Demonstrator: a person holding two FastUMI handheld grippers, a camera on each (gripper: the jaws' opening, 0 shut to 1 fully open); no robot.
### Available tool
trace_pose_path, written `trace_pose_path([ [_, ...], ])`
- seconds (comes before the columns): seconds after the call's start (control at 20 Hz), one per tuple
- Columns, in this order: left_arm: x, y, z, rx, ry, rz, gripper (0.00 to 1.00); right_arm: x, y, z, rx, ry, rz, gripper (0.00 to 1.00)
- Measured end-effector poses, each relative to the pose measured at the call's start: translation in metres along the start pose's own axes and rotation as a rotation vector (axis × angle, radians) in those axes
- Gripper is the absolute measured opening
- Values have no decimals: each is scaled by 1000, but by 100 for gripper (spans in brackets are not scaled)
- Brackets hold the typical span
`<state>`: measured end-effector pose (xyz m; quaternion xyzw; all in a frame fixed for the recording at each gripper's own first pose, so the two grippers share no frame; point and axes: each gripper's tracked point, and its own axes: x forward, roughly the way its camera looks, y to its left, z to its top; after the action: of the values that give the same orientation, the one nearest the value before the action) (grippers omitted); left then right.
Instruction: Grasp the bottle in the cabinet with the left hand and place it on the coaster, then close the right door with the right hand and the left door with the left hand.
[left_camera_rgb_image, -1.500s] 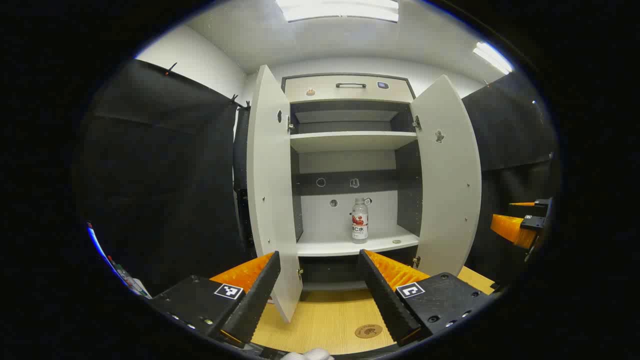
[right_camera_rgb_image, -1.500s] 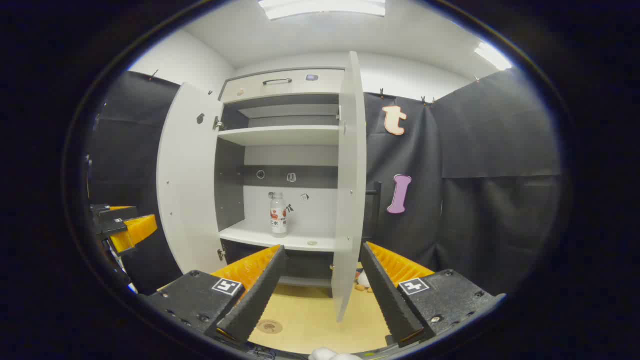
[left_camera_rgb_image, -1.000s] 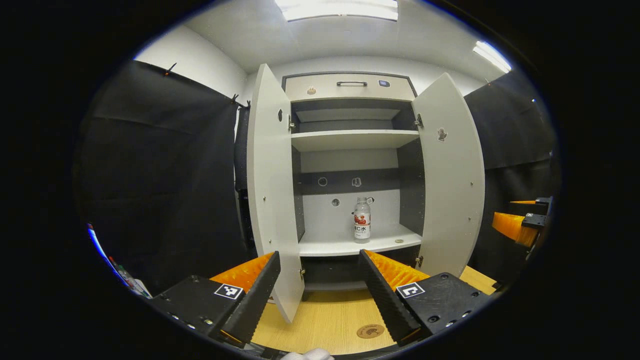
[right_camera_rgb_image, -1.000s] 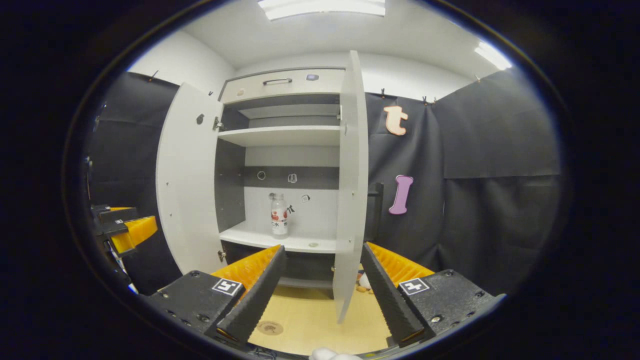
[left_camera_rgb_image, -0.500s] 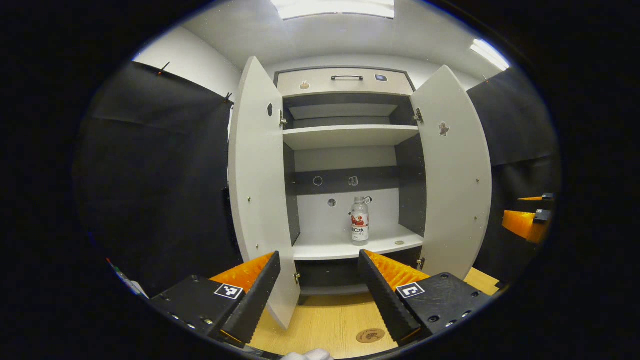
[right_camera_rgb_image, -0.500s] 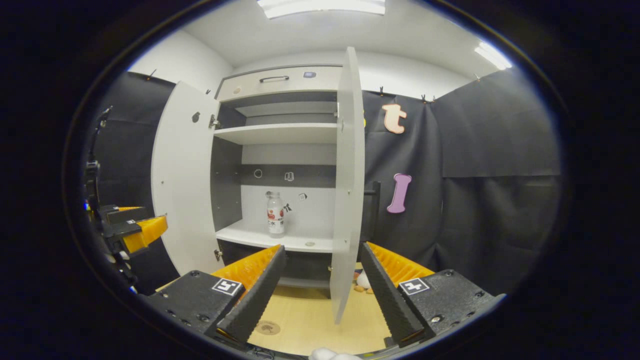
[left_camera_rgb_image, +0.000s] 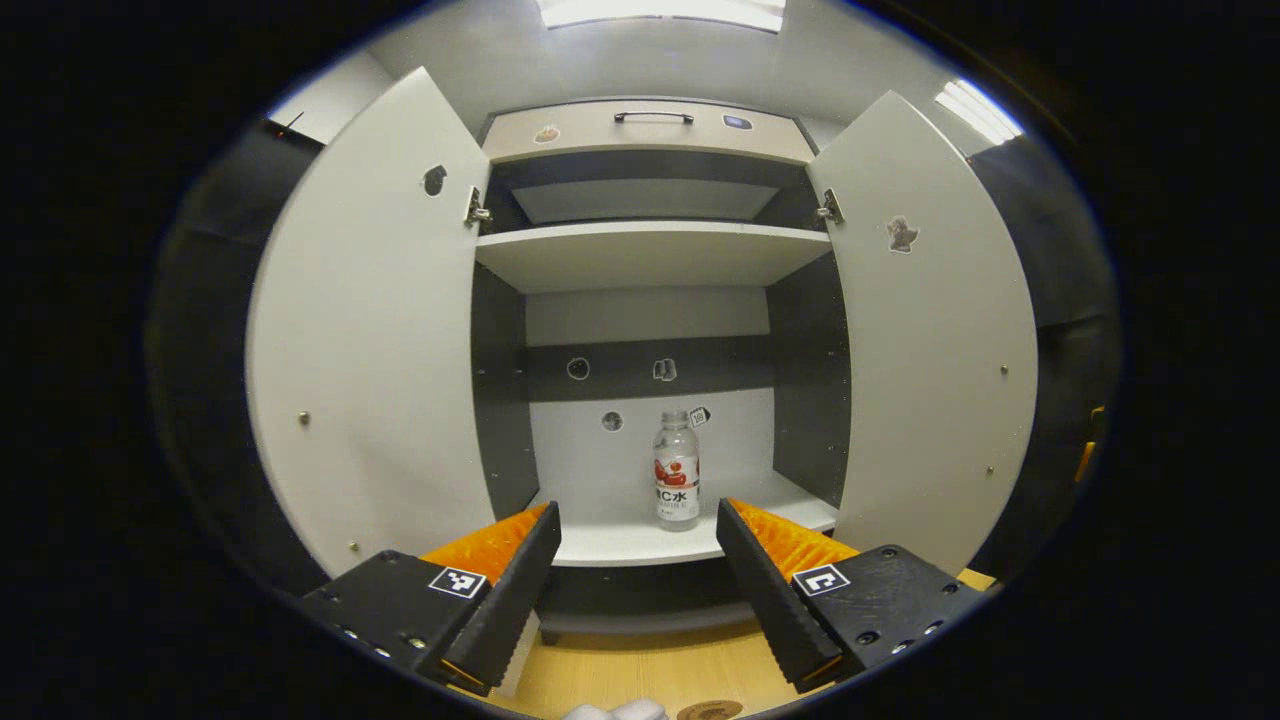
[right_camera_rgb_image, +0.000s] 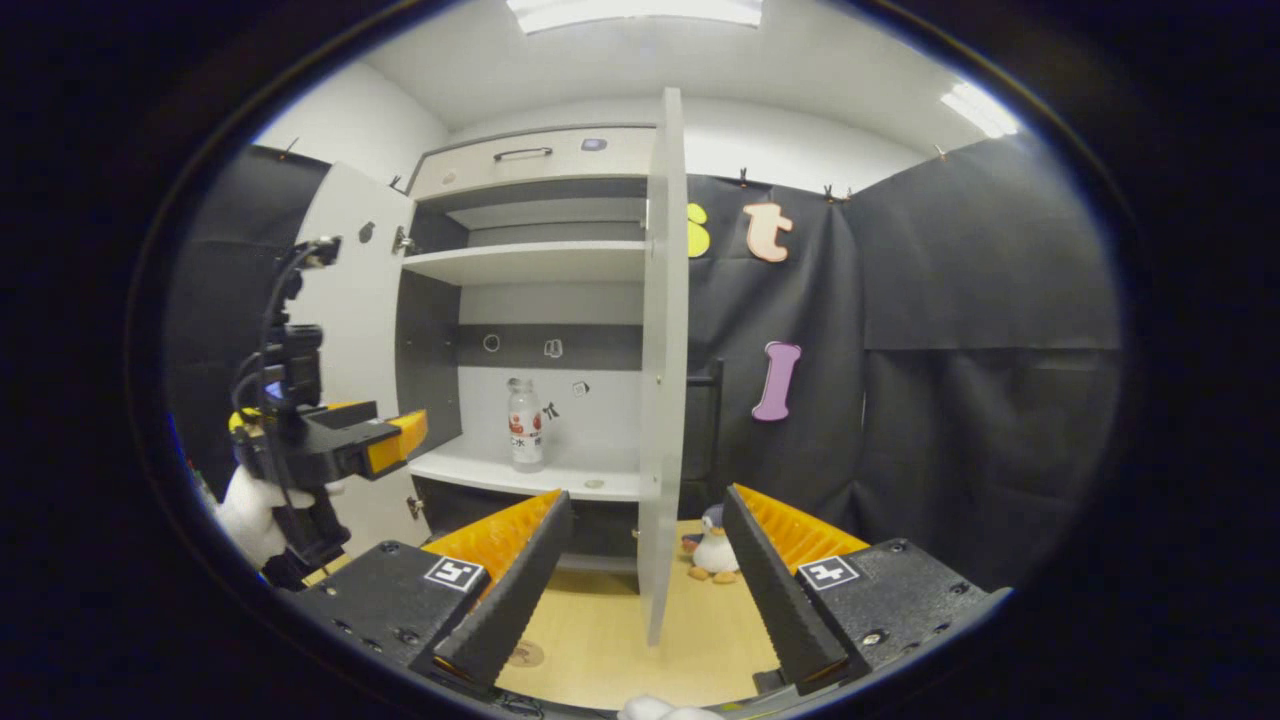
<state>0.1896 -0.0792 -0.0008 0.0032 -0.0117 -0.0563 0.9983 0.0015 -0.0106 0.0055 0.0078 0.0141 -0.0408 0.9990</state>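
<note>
Left gripper view. Item: left tongs (left_camera_rgb_image: 636, 560), fingers spread wide, nothing between them, aimed level into the open cabinet (left_camera_rgb_image: 645, 255). Bottle (left_camera_rgb_image: 677, 470): upright on the lower shelf (left_camera_rgb_image: 620, 540), toward the back, framed between the finger tips but clearly apart from them. Left door (left_camera_rgb_image: 375, 330) and right door (left_camera_rgb_image: 930, 330) both swung open. Coaster (left_camera_rgb_image: 708, 711): on the worktop (left_camera_rgb_image: 640, 670) at the bottom edge, in front of the cabinet. Step judged in hand: reach for the bottle. Advice: advance straight, keep the bottle centred in the gap, close on the labelled body rather than the cap, and clear the shelf edge without nudging the bottle over.

Right gripper view. Item: right tongs (right_camera_rgb_image: 645, 560), fingers apart, empty, held low and level facing the edge of the right door (right_camera_rgb_image: 662, 350). The left tongs (right_camera_rgb_image: 385, 440) appear at left, gripped by a white-gloved hand (right_camera_rgb_image: 250, 515), pointing toward the shelf, short of the bottle (right_camera_rgb_image: 524, 425). Coaster (right_camera_rgb_image: 524, 654) on the worktop (right_camera_rgb_image: 620, 640). Penguin toy (right_camera_rgb_image: 712, 548) beside the door.
</note>
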Motion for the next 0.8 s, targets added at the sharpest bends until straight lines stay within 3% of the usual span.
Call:
trace_pose_path([
  [0.4, 142, -32, -16, -21, 39, -10, 96, -1, -10, -3, 8, 21, -89, 99],
  [0.8, 227, -26, -28, 19, 66, 43, 96, -2, -17, -4, 1, 43, -118, 99],
])
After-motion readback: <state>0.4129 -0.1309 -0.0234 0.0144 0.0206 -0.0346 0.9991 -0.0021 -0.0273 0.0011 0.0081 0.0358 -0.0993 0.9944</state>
